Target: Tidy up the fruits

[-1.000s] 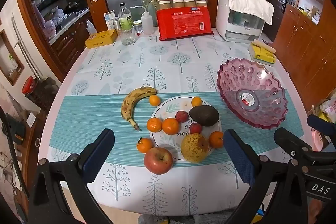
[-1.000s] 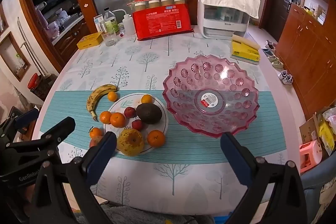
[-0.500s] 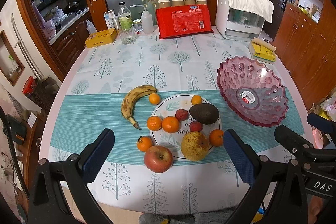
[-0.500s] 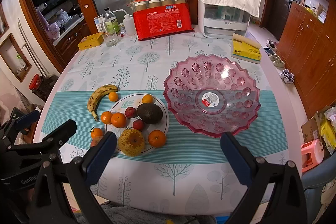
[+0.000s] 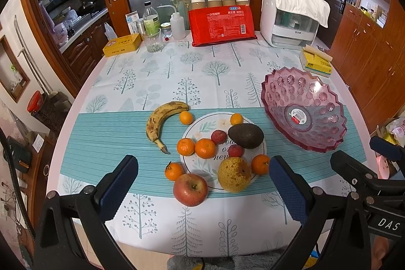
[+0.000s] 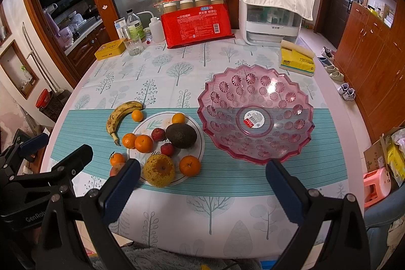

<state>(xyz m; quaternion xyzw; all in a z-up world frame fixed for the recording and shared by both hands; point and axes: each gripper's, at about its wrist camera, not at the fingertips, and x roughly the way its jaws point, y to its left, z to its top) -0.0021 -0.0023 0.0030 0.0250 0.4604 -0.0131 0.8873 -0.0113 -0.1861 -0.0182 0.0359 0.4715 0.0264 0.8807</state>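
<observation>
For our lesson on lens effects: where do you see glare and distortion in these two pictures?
Left wrist view: a bright glare spot on the pink bowl, dark corners, the table edge bowed. Right wrist view: glare on the same bowl's far wall, door frames curving near the borders.

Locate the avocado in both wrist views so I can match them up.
Left wrist view: the avocado lies right of centre, on the right side of the white plate.
Right wrist view: the avocado lies left of centre, on the same plate, left of the pink bowl.
Shared landmark: the banana, on the teal mat left of the plate.
</observation>
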